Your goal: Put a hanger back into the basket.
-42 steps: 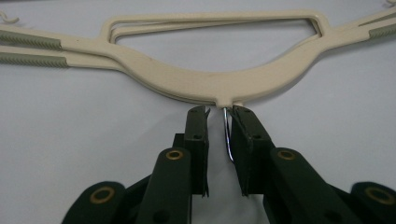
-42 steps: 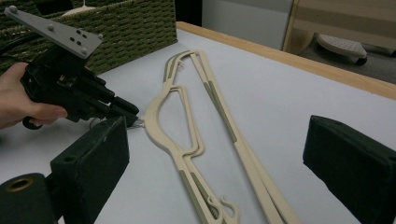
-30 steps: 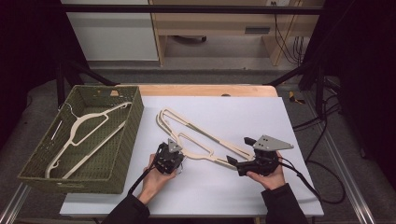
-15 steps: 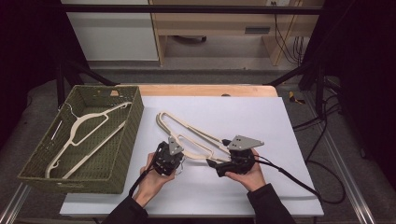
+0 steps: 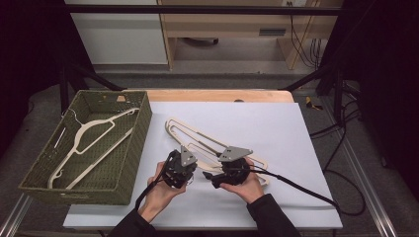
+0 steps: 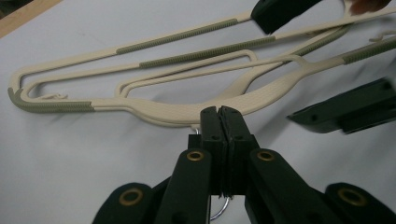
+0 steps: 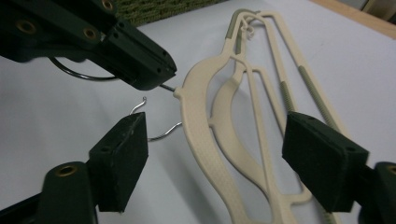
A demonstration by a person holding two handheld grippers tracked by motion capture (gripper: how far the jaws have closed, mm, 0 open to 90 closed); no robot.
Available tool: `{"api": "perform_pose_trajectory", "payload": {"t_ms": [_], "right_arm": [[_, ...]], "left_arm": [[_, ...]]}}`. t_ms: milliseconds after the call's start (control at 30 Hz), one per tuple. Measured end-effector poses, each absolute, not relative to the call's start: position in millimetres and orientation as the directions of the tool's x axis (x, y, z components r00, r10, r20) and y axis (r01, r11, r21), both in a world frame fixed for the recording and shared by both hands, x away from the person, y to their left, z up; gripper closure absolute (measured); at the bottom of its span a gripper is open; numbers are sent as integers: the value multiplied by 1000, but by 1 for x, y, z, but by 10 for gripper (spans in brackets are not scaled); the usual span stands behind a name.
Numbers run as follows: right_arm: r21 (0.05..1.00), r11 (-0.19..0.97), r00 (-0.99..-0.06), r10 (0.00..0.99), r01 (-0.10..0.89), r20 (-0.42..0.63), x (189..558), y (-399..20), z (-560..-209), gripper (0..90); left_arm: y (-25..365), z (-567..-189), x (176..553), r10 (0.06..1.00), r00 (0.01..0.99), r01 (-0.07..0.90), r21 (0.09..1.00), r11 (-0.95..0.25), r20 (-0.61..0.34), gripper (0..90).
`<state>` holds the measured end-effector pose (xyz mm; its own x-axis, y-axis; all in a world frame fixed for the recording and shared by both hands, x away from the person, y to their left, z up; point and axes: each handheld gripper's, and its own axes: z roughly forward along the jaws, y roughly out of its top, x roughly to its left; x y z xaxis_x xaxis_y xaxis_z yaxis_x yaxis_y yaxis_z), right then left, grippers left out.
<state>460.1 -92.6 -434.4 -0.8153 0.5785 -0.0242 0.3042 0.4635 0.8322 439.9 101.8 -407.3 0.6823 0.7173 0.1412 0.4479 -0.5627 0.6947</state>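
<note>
Nearest the tabletop's (image 5: pixel 296 197) front edge, left tool (image 6: pixel 220 122) clamped fully shut on the wire hook (image 7: pixel 164 87) of the top hanger (image 7: pixel 201 135). Just right of it, right tool (image 7: pixel 215 154), jaws wide but just closing, straddling the necks of the stacked cream hangers without pressing them; second wire hook (image 7: pixel 161 135) beside its left pad. Beyond, hangers fanned across mid-tabletop toward the back-left. Farther left, off the tabletop's side, green basket (image 5: pixel 123 168) holding another hanger (image 5: pixel 86 143).

The left claw (image 6: pixel 221 122) hides the hanger's (image 6: pixel 187 109) wire hook neck.
</note>
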Motion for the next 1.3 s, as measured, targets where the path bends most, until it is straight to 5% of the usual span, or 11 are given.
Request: {"api": "perform_pose_trajectory", "payload": {"t_ms": [167, 533, 767, 1067, 1300], "right_arm": [[801, 518, -816, 575, 300, -67, 464, -86, -446, 334], [768, 589, -842, 524, 250, -127, 462, -79, -455, 692], [763, 620, -852, 488, 183, -192, 459, -80, -455, 726], [757, 634, -850, 479, 162, -219, 458, -85, -448, 754], [773, 615, -834, 501, 155, -232, 458, -95, -435, 787]], "left_arm": [[101, -406, 439, 710, 689, 442, 692, -571, 145, 888], [99, -406, 437, 698, 700, 437, 681, -587, 152, 888], [105, -402, 439, 689, 715, 420, 713, -561, 121, 865], [136, -371, 434, 686, 727, 318, 864, -389, 41, 392], [169, -354, 433, 698, 716, 268, 917, -296, 16, 141]]}}
